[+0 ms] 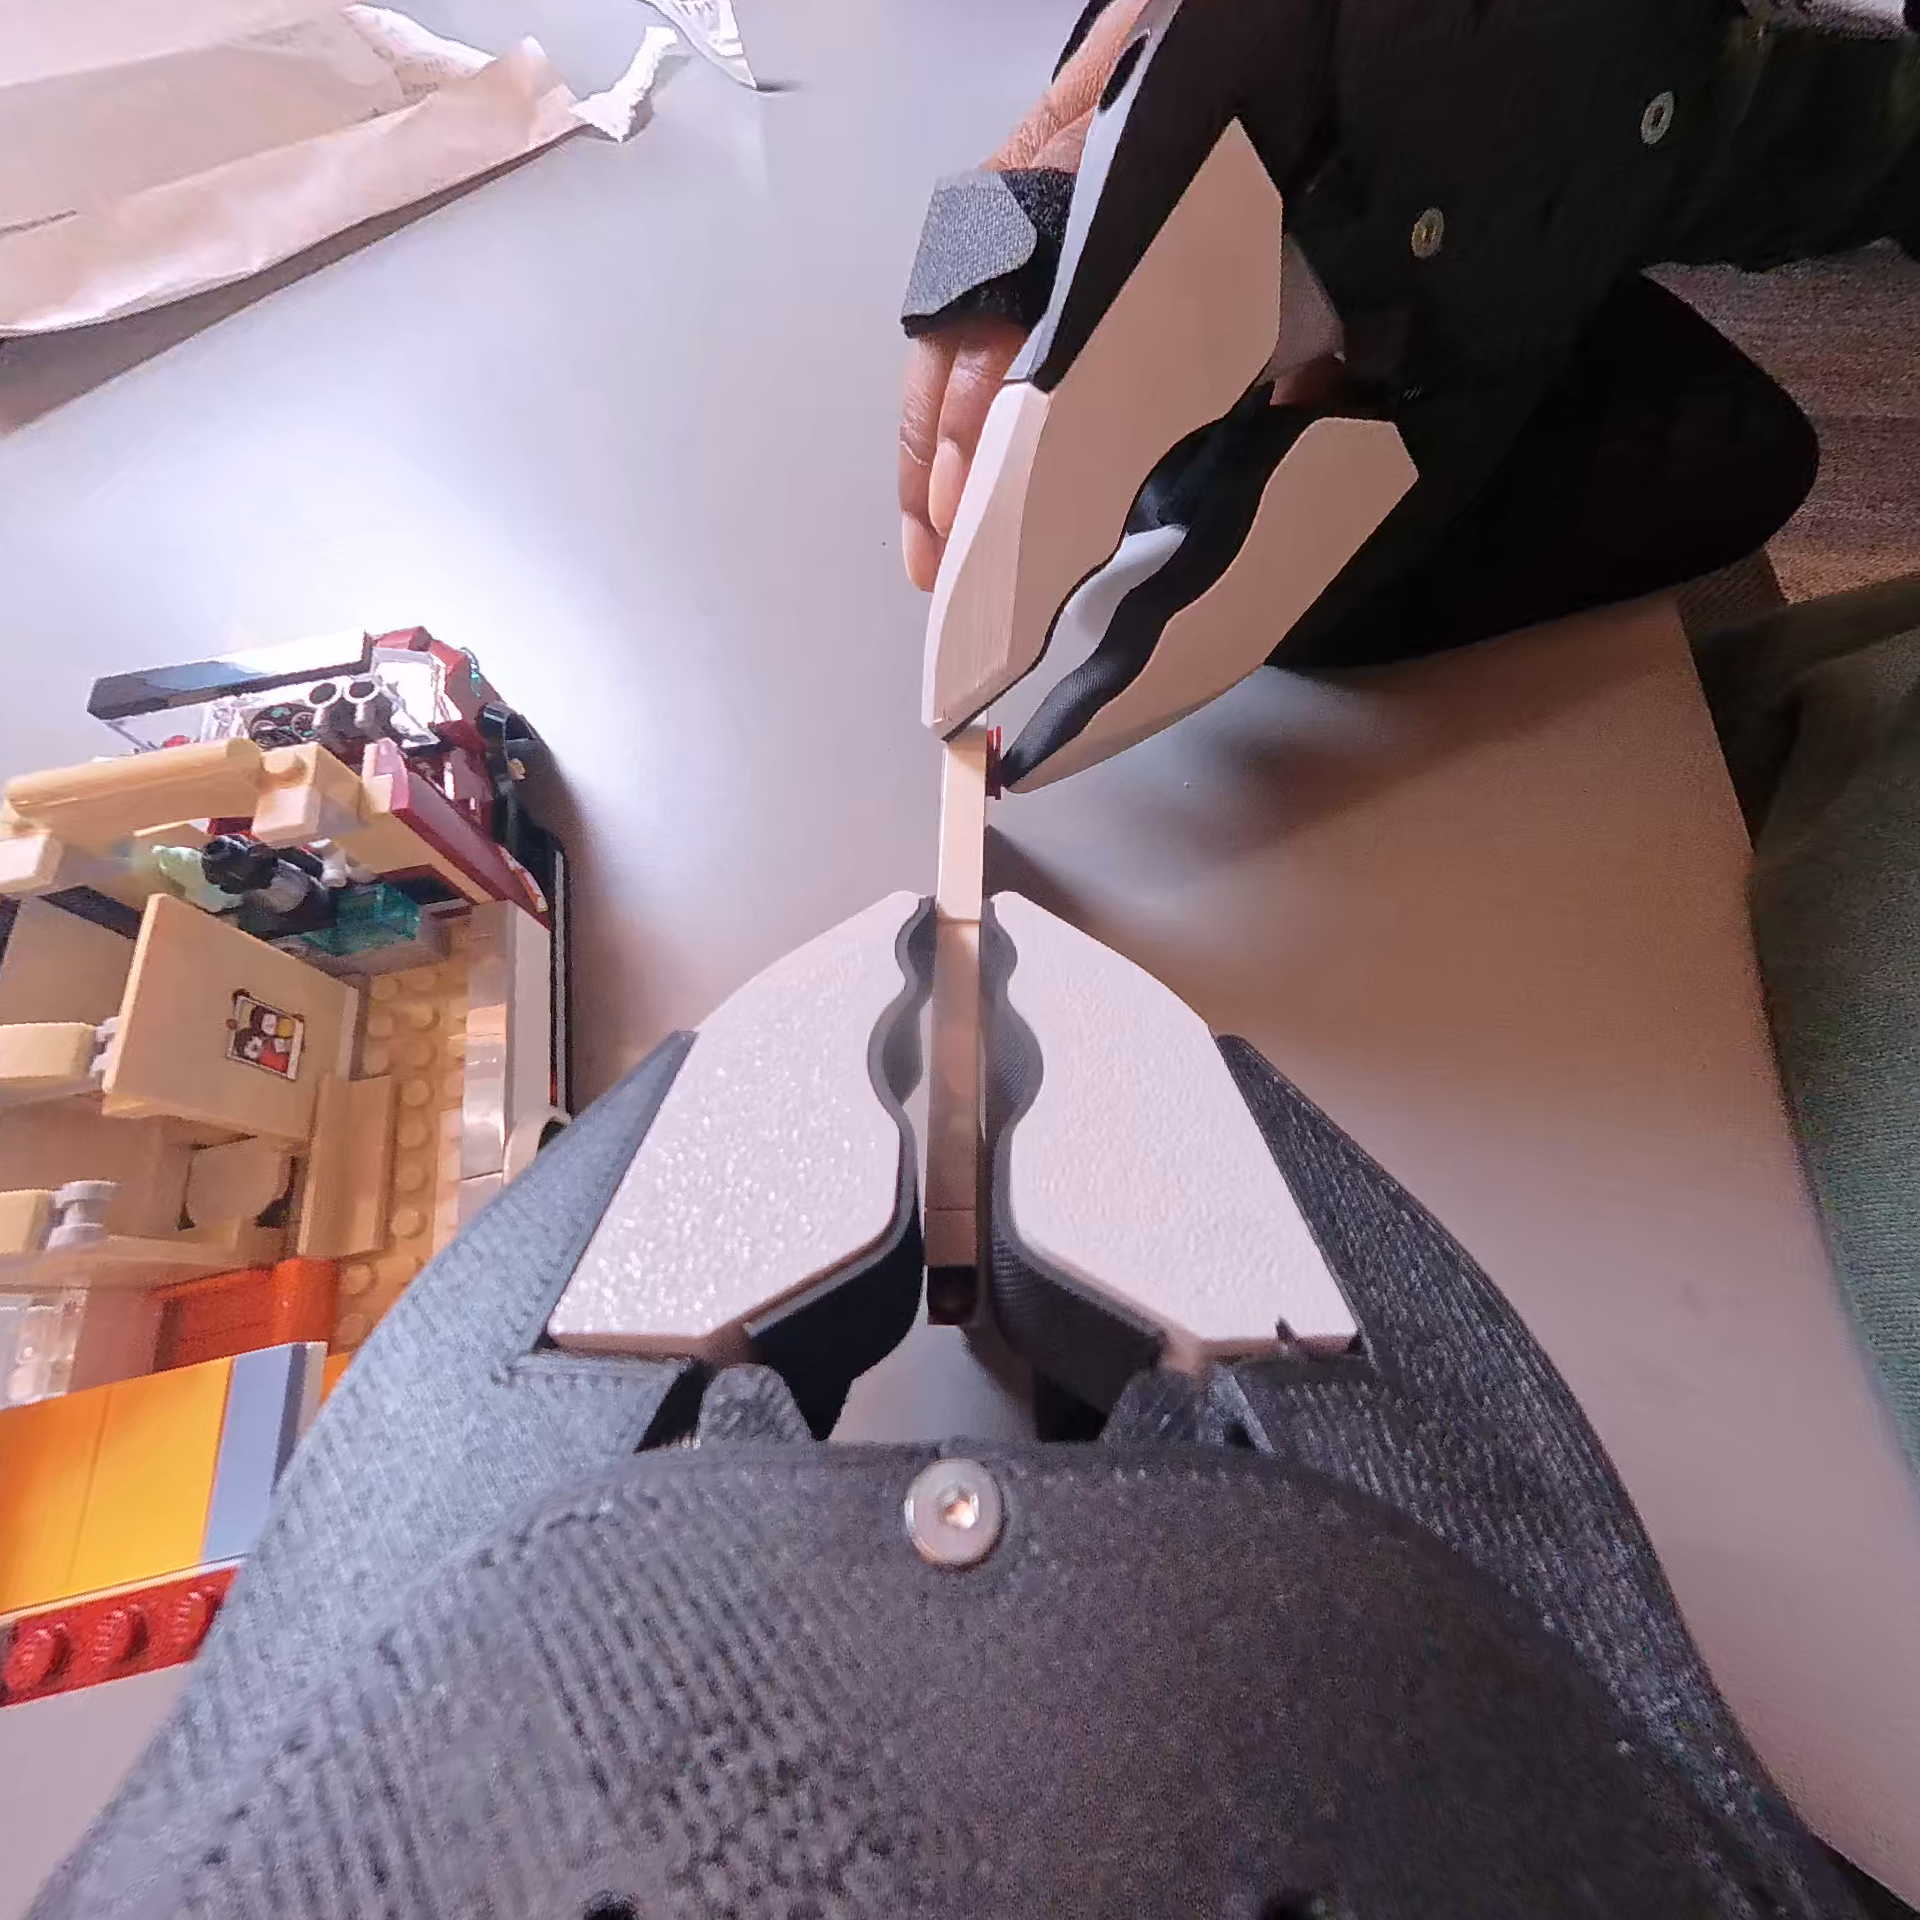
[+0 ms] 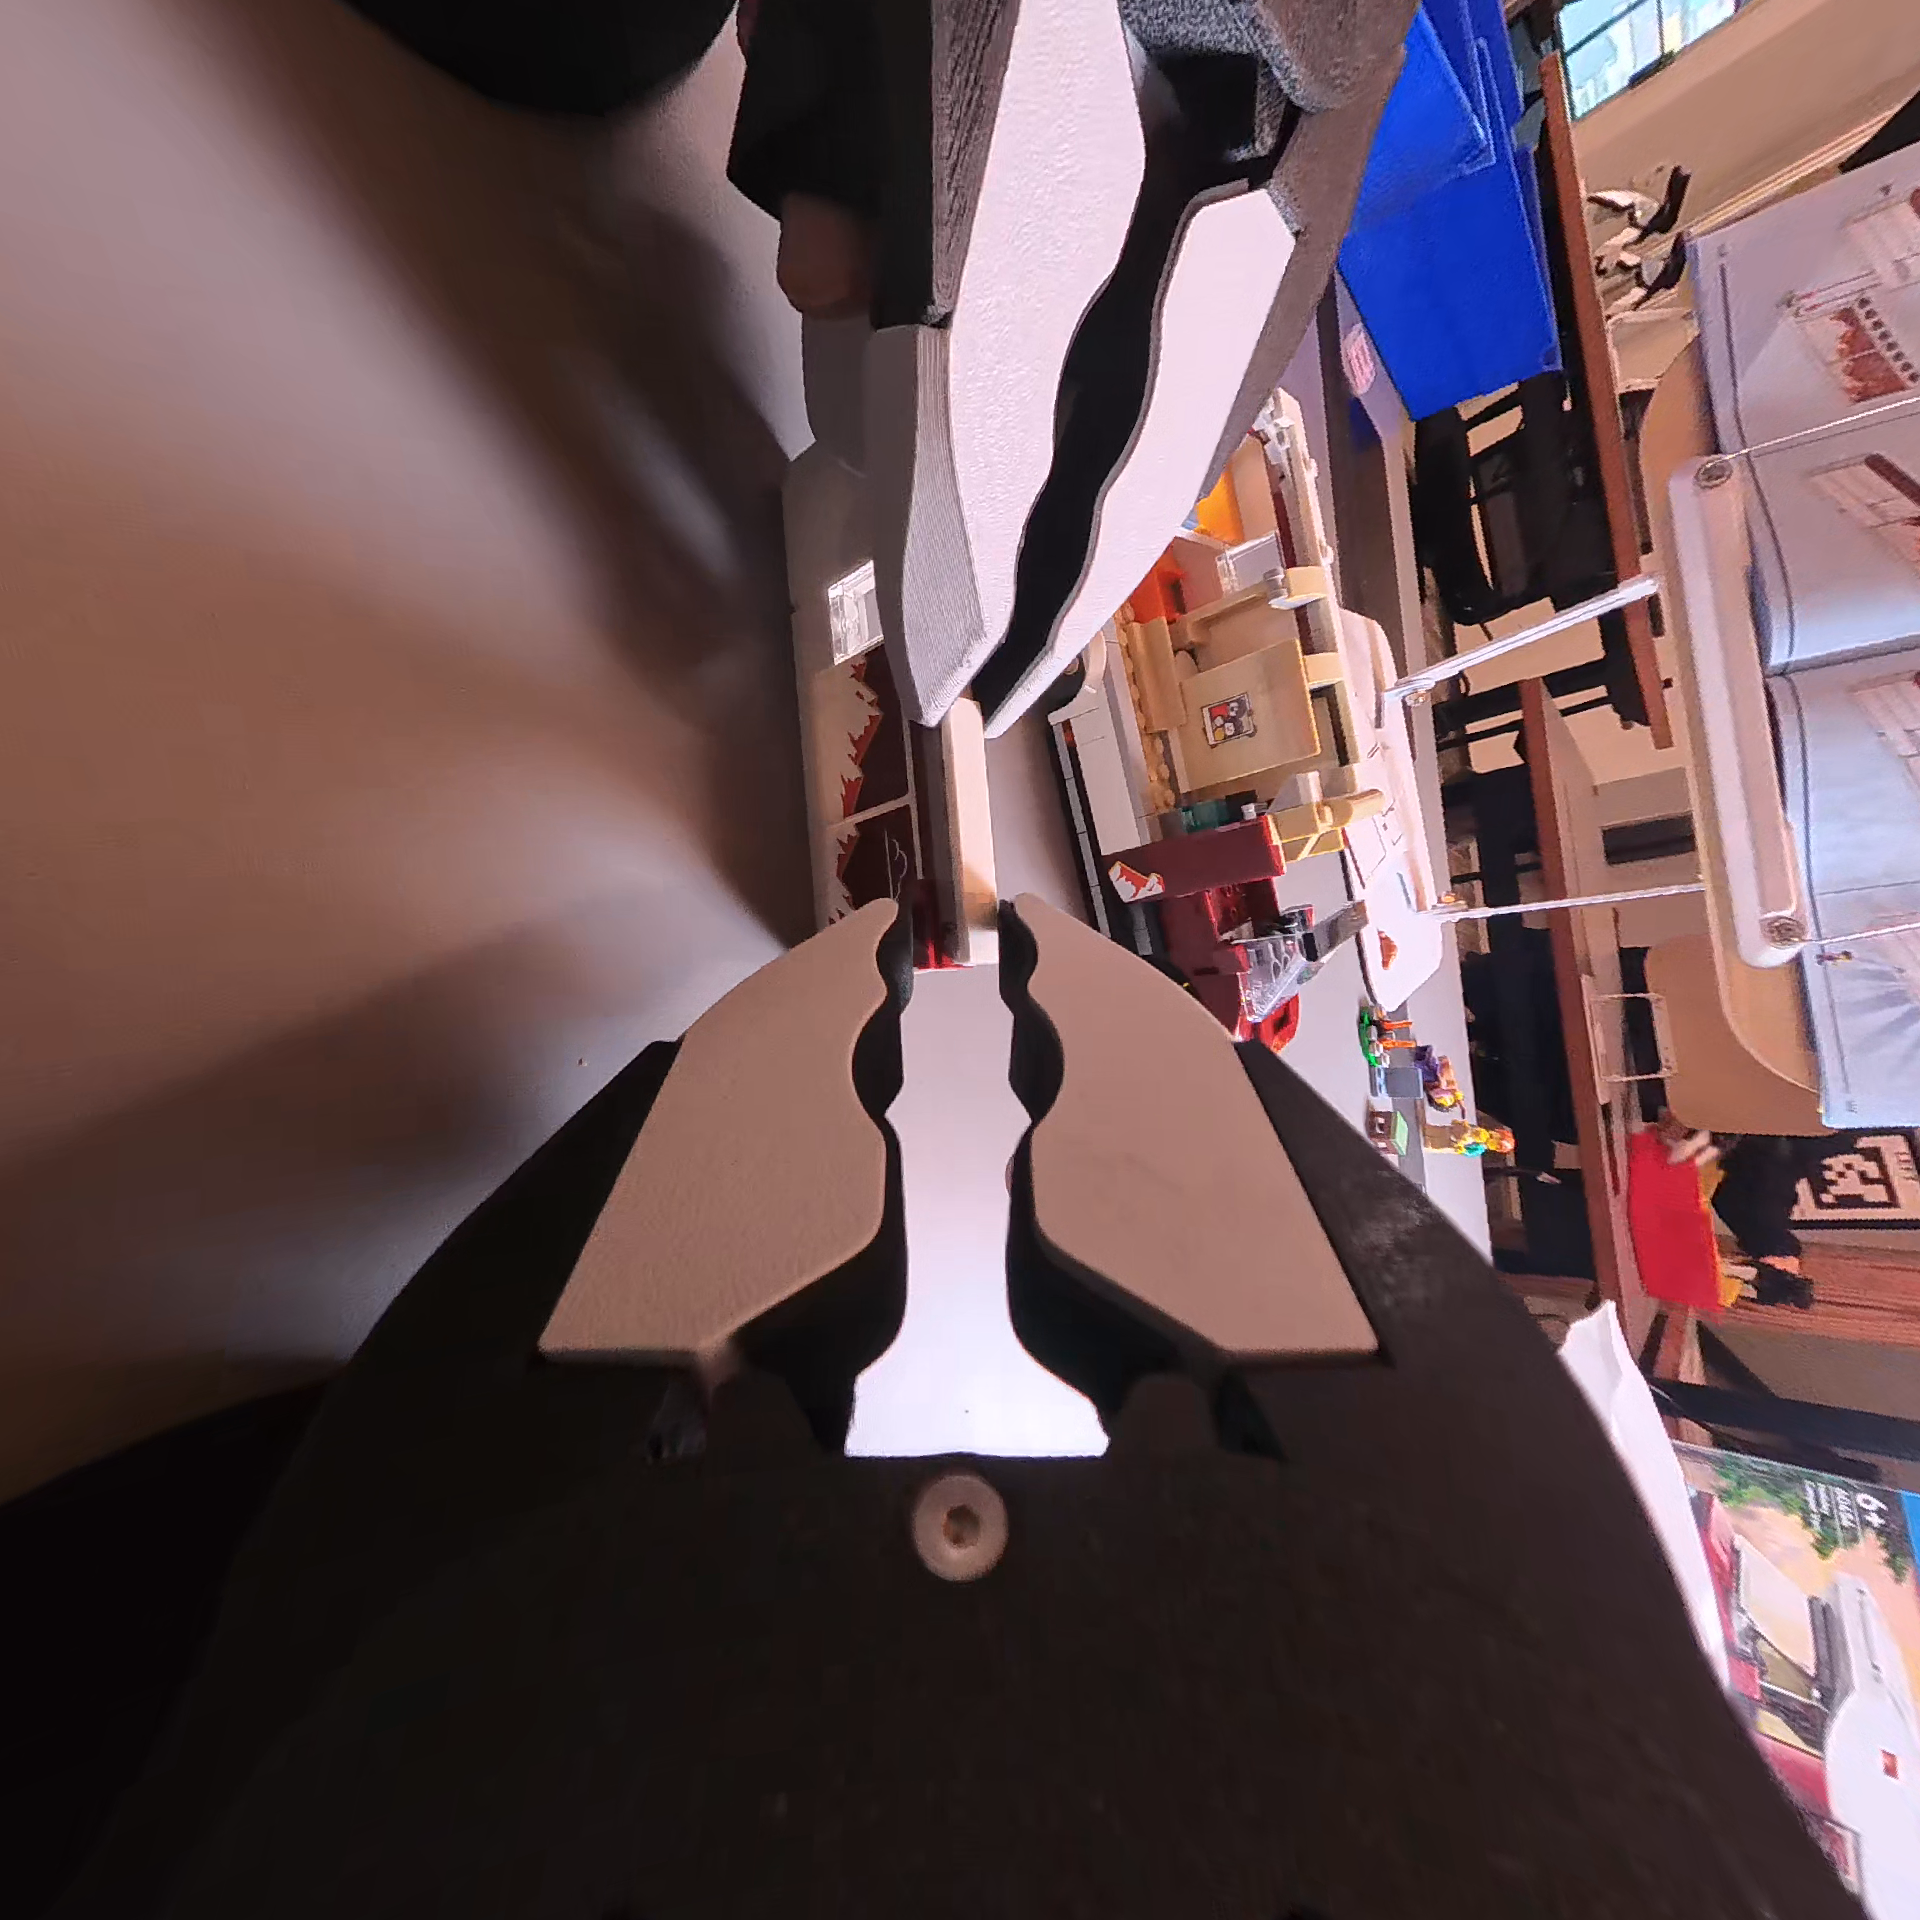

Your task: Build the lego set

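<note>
Surface: a pale table (image 1: 623,468), with a crumpled paper bag (image 1: 208,135) at its far left.
Panel: a long cream brick panel (image 1: 958,831) is held edge-on off the table, spanning the two grippers, a small red piece at each end.
Left gripper (image 1: 958,909): its jaws pinch the panel's near end, with both pads against its sides.
Right gripper (image 2: 951,914): its fingertips are closed on the panel's other end, one pad on the cream edge and the other on the red piece.
Model: a tan, dark red and orange brick model (image 1: 239,1039) stands on the left, well apart from the panel.
Built and loose: the model looks largely assembled, and the panel is not joined to it.
Left view only: the hand (image 1: 940,436) on the right gripper.
Right view only: the panel's printed red-and-white face, small figures (image 2: 1434,1091), a blue bin (image 2: 1444,260) and a printed box (image 2: 1808,1621).
</note>
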Motion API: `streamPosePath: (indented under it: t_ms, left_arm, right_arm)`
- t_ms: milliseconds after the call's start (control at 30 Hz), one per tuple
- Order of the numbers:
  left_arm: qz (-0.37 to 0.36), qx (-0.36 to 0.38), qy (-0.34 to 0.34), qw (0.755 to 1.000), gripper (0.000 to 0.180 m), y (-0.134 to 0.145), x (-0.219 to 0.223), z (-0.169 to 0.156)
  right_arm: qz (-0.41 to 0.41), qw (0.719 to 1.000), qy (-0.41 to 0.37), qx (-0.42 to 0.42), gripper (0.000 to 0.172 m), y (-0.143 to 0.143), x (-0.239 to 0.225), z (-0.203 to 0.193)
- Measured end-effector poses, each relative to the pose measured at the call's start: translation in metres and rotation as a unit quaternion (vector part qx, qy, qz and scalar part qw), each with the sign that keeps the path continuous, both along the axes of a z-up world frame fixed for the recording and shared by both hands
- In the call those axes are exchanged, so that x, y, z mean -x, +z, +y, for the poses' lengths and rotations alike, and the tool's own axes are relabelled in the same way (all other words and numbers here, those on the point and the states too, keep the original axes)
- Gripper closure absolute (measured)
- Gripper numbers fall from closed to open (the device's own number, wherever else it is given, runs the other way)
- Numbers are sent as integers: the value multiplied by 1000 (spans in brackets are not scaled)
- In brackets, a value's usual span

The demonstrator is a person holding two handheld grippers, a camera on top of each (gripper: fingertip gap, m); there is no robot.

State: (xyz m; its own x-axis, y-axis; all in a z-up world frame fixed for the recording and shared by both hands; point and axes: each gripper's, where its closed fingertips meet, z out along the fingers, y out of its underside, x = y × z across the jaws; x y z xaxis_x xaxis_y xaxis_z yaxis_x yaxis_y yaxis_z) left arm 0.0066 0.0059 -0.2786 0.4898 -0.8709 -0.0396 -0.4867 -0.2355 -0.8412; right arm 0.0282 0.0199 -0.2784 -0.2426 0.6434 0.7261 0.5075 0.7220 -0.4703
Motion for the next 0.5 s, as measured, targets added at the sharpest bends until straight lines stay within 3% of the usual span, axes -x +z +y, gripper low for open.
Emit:
streamPosePath:
  t_ms: [233,500]
  left_arm:
    - [6,5,-2,1000,165,-7,0,-2]
    - [2,-4,3,1000,169,-6,-1,-2]
  right_arm:
    - [-6,1000,-7,2,157,-1,2,0]
    - [-16,1000,-5,-23,158,-1,4,1]
